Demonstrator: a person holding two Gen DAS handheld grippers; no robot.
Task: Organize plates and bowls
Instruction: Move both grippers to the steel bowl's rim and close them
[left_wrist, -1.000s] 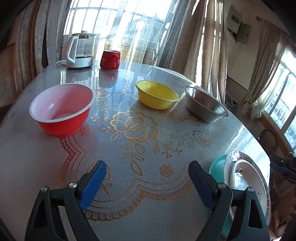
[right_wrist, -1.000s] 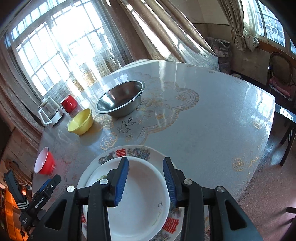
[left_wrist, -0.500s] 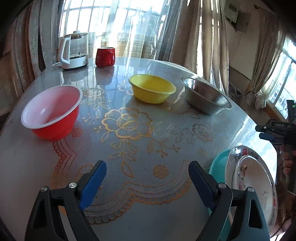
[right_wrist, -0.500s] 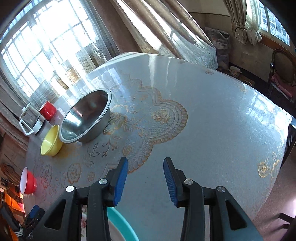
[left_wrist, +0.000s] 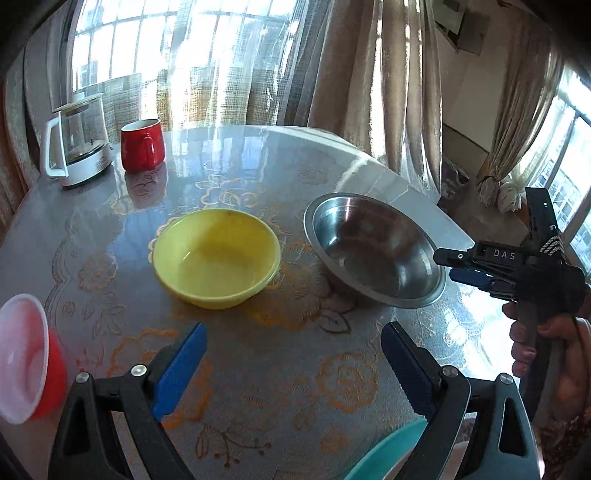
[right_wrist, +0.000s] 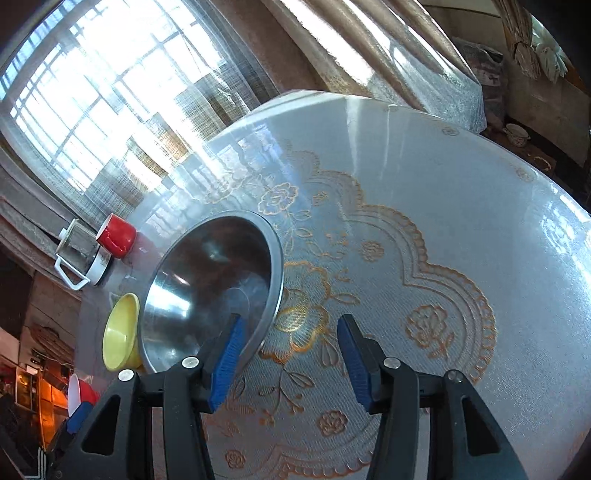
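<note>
Where it sits: steel bowl (right_wrist: 210, 291) upright on the table (right_wrist: 461, 229), its rim beside the yellow bowl (left_wrist: 216, 256), apart from it.
Right gripper (right_wrist: 290, 350): jaws opening, nothing between them; left pad over the steel rim's near edge.
Left gripper (left_wrist: 291, 365): jaws spread wide, empty, above bare cloth.
Edges: red bowl (left_wrist: 26, 358) at the left border; teal plate (left_wrist: 388, 456) partly hidden.
Open room: clear tabletop right of the steel bowl.
Far edge: kettle (left_wrist: 75, 142), red mug (left_wrist: 142, 146).

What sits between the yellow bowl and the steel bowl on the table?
Nothing: in the left wrist view, only bare patterned tablecloth separates the yellow bowl from the steel bowl.
</note>
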